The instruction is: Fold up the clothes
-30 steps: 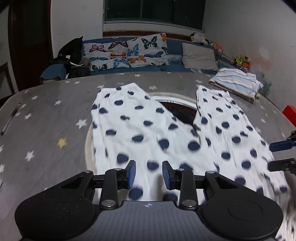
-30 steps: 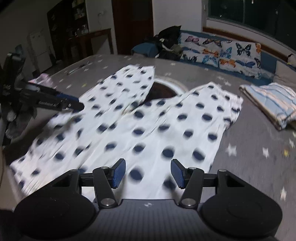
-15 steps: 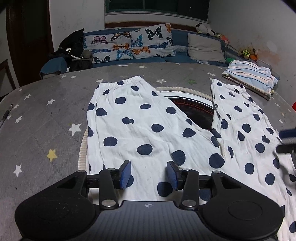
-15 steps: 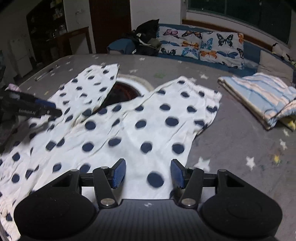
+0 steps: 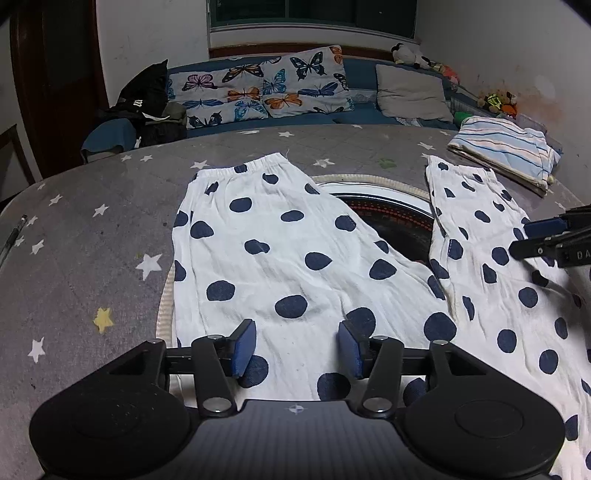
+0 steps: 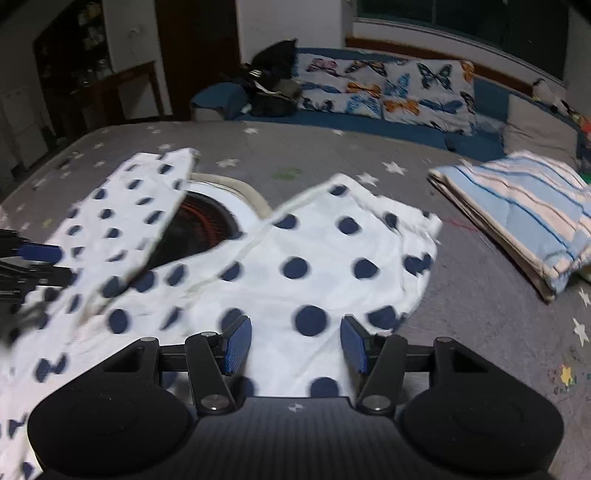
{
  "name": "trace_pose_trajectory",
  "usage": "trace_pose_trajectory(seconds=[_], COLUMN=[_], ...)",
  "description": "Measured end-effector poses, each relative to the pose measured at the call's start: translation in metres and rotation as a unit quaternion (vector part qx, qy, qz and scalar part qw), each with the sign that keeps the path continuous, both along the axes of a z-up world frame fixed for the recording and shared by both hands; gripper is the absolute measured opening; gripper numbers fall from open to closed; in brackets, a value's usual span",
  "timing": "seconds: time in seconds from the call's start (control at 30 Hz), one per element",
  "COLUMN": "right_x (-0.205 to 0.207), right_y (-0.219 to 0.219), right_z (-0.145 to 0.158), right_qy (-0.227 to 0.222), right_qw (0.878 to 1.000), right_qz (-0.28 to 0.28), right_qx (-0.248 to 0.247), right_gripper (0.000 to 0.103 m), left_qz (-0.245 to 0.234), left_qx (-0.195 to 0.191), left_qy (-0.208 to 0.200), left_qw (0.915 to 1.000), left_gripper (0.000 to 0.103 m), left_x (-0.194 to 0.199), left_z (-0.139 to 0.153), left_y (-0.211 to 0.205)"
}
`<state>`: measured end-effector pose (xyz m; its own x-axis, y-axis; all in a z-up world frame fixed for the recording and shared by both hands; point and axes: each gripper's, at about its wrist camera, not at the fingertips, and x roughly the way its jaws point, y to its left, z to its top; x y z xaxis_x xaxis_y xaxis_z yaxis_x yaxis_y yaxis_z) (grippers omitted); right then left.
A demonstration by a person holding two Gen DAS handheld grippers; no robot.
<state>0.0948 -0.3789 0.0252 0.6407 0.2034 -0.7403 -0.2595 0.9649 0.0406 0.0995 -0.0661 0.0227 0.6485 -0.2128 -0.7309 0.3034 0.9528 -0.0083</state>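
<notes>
Star-print grey surface [image 5: 92,229] extends ahead. Butterfly cushions [image 5: 266,88] and black bag [image 5: 146,99] lie on sofa beyond. Plain grey pillow [image 5: 410,92] sits far right.

Crinkled matt cloth trousers [image 5: 295,258] – ribbed blue fingers [image 5: 243,347]

the room is dim, with light coming from above onto the table [image 5: 92,236]. the window [image 5: 314,14] at the back is dark. the left view is sharp; the dots on the pants [image 5: 280,258] have clean edges. the right view is blurred, the dots on the pants [image 6: 314,266] are smeared, and the left side is most soft. both views bend strongly at the edges, with black corners. the far wall [image 5: 147,33] is lit unevenly. soft shadows lie under the right gripper [image 5: 535,236] in the left view.
</notes>
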Motion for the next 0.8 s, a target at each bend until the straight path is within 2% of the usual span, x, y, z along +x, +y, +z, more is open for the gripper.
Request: trace_pose_trajectory(seconds=[0.13, 0.3, 0.5, 0.67, 0.8], right_x=[0.002, 0.013, 0.053, 0.089, 0.100], right_y=[-0.013, -0.014, -0.012, -0.017, -0.025], right_z=[0.001, 0.009, 0.012, -0.003, -0.004], right_qy=[0.004, -0.007, -0.020, -0.009, -0.016], right_qw=[1.000, 1.000, 1.000, 0.999, 0.998], right_qz=[-0.021, -0.016, -0.022, -0.043, -0.064], right_qx=[-0.006, -0.016, -0.002, -0.020, -0.021], right_gripper=[0.055, 0.055, 0.055, 0.055, 0.058], left_qz=[0.001, 0.002, 0.001, 0.000, 0.001], left_qx=[0.000, 0.003, 0.006, 0.007, 0.010], left_qy=[-0.002, -0.004, -0.005, -0.008, -0.008], left_qw=[1.0000, 1.0000, 1.0000, 0.9999, 0.9999], left_gripper=[0.057, 0.059, 0.062, 0.067, 0.069], left_x=[0.001, 0.002, 0.003, 0.004, 0.005], left_z=[-0.001, -0.001, -0.001, -0.003, -0.003], left_y=[0.002, 0.001, -0.001, 0.000, -0.001])
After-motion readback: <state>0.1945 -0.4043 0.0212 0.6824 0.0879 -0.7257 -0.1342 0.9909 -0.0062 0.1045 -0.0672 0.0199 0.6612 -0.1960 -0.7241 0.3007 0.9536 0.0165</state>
